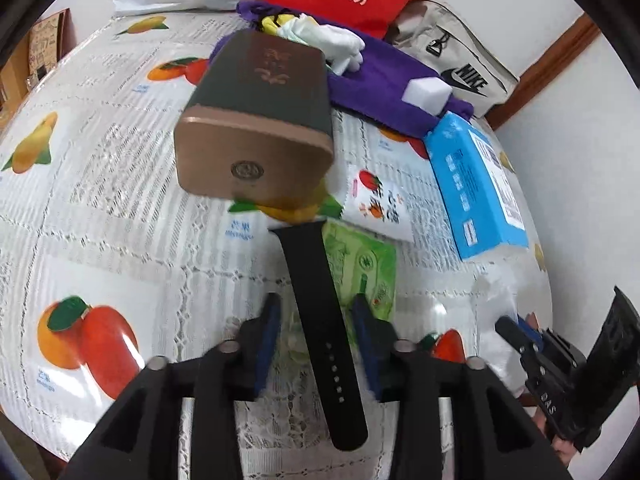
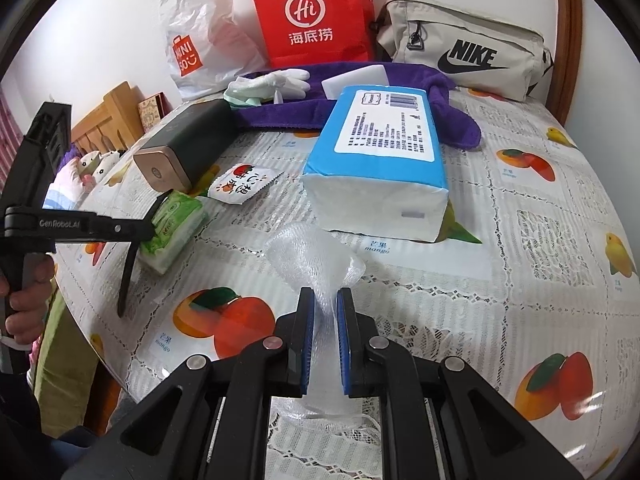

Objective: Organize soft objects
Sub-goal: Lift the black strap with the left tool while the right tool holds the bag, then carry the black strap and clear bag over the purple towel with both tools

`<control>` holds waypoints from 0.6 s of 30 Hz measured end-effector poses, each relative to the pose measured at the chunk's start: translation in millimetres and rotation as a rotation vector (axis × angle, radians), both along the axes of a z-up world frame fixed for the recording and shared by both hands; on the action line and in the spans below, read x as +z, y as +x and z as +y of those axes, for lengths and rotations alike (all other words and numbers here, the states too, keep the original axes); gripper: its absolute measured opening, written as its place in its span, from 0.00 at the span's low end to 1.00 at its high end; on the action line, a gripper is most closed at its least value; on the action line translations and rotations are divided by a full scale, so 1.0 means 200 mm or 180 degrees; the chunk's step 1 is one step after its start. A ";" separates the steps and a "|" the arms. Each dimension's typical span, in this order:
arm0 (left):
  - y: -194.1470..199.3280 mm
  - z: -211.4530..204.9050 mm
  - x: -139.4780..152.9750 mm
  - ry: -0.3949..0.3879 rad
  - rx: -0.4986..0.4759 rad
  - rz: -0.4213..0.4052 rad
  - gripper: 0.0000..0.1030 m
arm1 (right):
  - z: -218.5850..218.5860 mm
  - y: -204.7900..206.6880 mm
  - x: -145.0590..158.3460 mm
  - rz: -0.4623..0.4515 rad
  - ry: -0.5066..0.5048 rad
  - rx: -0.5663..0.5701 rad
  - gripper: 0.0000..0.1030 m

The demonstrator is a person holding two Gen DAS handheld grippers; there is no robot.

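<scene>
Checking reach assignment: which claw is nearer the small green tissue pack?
Left. The left claw hangs right over the small green tissue pack, black strap between its fingers. The right claw sits off to the side, pinching clear bubble wrap.

Black claw (image 2: pixel 324 300) frames, blue pads (image 2: pixel 305 340), silver screws; "CenRoboLAI" lettering; bare-skinned hand (image 2: pixel 24 300).

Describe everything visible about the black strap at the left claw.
The black strap is a long, flat, matte band, rubbery-looking, with a row of small holes near its rounded end. It runs between the fingers of the left claw, which stand apart from it. In the right wrist view it hangs below that claw, its upper end beside the green tissue pack.
</scene>
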State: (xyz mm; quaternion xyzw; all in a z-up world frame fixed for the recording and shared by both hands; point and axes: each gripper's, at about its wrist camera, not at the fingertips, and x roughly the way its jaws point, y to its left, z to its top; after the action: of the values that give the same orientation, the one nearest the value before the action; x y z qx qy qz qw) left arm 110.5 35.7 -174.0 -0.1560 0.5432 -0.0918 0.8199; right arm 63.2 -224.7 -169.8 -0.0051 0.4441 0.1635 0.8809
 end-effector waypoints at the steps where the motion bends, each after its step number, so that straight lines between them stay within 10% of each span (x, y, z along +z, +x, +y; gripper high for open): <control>1: 0.01 0.00 0.01 0.0026 -0.0016 -0.0017 0.50 | 0.00 0.00 0.00 -0.0002 -0.0001 0.0002 0.11; 6: 0.06 -0.01 0.02 0.0003 0.0044 -0.0107 0.49 | -0.02 0.02 0.00 0.0012 0.0007 -0.0029 0.11; 8: 0.07 -0.01 0.01 -0.0043 0.0051 -0.0113 0.20 | -0.02 0.03 0.00 0.0016 0.0005 -0.0037 0.11; 18: 0.04 0.08 0.10 -0.0200 0.0140 -0.0276 0.19 | -0.03 0.04 -0.01 0.0047 -0.0008 -0.0053 0.11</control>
State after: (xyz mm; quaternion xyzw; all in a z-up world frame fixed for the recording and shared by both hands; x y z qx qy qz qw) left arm 117.7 52.3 -154.9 -0.1895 0.5004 -0.0974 0.8391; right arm 71.5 -230.4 -171.8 -0.0013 0.4509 0.1556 0.8789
